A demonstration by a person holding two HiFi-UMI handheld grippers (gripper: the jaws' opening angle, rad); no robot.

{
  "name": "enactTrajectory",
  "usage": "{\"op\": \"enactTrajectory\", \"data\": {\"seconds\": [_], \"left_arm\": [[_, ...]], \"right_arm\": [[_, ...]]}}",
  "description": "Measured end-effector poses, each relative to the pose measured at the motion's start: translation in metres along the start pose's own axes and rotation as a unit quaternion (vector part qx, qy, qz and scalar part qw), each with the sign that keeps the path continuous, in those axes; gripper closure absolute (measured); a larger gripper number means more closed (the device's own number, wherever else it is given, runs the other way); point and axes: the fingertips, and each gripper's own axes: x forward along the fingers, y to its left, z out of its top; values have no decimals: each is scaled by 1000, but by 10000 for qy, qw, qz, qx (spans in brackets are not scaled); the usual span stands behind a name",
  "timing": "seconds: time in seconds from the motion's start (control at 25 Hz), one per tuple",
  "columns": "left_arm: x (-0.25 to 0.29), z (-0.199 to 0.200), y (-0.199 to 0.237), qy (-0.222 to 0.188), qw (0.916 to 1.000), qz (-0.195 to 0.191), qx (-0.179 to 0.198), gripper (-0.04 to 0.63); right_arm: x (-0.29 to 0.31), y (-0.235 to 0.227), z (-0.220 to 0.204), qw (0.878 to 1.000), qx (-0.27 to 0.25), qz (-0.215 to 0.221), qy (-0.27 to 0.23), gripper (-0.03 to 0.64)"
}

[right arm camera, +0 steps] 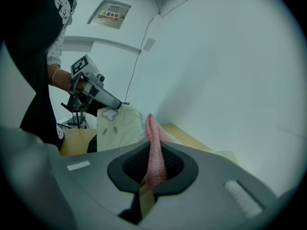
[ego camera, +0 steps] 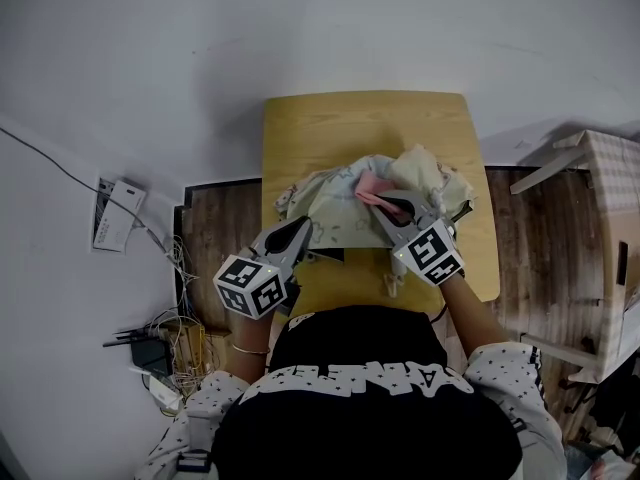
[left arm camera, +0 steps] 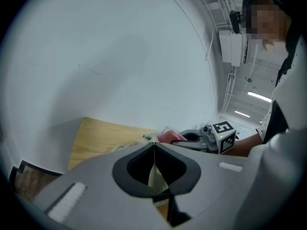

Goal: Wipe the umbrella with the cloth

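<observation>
**Head view: umbrella half buried under two tongs**

One cream patterned fabric umbrella (ego camera: 330, 213) lies crumpled on the light wooden worktop (ego camera: 360, 123), and its shape is hard to make out. A pale piece (ego camera: 392, 284) at the near edge may be its handle. One pink knitted cloth (ego camera: 366, 189) rests on the umbrella, clamped in the right tongs (ego camera: 388, 204). The left tongs (ego camera: 300, 226) are closed on a fold of umbrella fabric. The person's dark-clad torso (ego camera: 360, 388) covers the worktop's near edge. Tangled cables (ego camera: 170, 348) lie on the floor at left, and a wooden furniture piece (ego camera: 605, 198) is cut off at right.
</observation>
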Motion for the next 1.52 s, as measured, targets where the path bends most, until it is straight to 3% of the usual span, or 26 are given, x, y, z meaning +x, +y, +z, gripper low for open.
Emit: {"op": "enactTrajectory", "data": {"seconds": [0.48, 0.88, 1.2, 1.52], "left_arm": [[5, 13, -14, -117, 9997, -205, 89, 591], [25, 27, -39, -196, 9973, -710, 76, 591], [50, 50, -76, -286, 9922, -1196, 194, 591], [82, 54, -109, -179, 9852, -1687, 247, 591]], "right_arm": [[-18, 16, -21, 9996, 139, 134, 212, 582], [-40, 16, -35, 9989, 330, -54, 331, 581], [-83, -14, -5, 9928, 751, -829, -435, 581], [-122, -32, -13, 9814, 1151, -1457, -478, 582]]}}
